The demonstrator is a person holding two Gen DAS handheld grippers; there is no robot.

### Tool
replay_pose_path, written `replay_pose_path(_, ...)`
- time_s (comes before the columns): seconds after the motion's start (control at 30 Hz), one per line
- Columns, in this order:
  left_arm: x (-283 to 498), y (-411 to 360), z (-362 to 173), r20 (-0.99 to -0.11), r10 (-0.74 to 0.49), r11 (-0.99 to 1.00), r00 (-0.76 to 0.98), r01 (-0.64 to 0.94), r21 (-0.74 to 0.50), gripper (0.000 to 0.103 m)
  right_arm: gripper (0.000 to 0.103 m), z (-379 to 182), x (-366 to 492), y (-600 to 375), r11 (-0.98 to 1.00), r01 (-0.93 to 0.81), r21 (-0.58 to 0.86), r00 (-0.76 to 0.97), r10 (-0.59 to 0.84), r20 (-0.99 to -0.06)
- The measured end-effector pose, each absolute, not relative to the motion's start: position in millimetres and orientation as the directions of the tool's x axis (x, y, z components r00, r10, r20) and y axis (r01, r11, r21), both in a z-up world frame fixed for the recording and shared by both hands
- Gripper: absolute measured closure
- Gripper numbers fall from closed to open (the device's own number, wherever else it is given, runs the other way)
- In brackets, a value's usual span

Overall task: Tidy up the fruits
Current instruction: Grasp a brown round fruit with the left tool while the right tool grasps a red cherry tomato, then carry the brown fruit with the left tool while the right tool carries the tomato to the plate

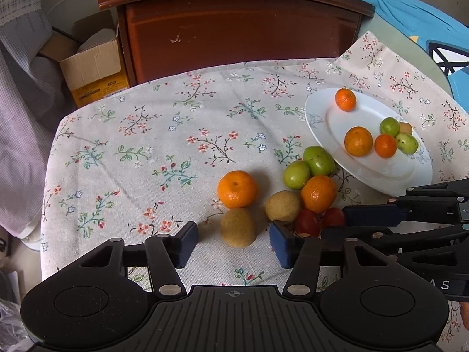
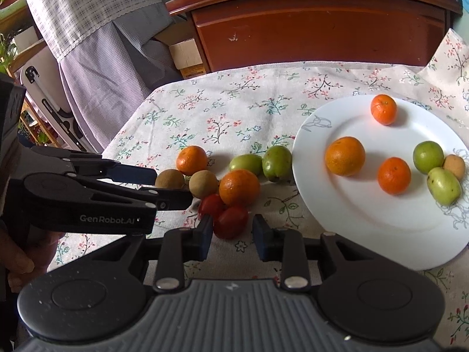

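Loose fruit lies on the floral cloth: two oranges [image 1: 237, 189], two green fruits [image 1: 296, 174], two brown fruits and two cherry tomatoes [image 1: 306, 223]. My left gripper [image 1: 234, 243] stands open astride the nearer brown fruit [image 1: 238, 227], with a gap at each pad. My right gripper [image 2: 233, 231] is open around one cherry tomato [image 2: 230, 223]. Its left pad is right at the skin and a slim gap shows at its right pad. The white plate [image 2: 366, 220] to the right carries three oranges, two green fruits and a small brown one.
A dark wooden cabinet [image 1: 234, 29] stands behind the table. A cardboard box [image 1: 93, 67] sits on the floor at its left, and a checked fabric [image 2: 96, 44] hangs at the far left. The two grippers are close together, with the left gripper [image 2: 173, 186] just left of the tomatoes.
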State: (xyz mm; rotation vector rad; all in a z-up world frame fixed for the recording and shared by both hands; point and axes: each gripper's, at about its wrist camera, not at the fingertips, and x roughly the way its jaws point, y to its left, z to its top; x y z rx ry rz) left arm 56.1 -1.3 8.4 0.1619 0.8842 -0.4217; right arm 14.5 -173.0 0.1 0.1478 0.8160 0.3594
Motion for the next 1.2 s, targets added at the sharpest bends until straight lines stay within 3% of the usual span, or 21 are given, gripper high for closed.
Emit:
replay_pose_path(0.27, 55, -3, 10, -0.775, -0.294, 0.907, 0.559, 0.419, -0.042, 0.079, 0.078, 0, 14, -174, 0.932, -0.245, 0.268, 0.631, 0.364, -0.686)
replay_pose_path(1.2, 48, -7, 47, -0.72, -0.326, 0.917, 0.613, 0.391, -0.082, 0.079, 0.078, 32, 9, -190, 0.913, -0.225, 0.339, 0.677, 0.397, -0.619)
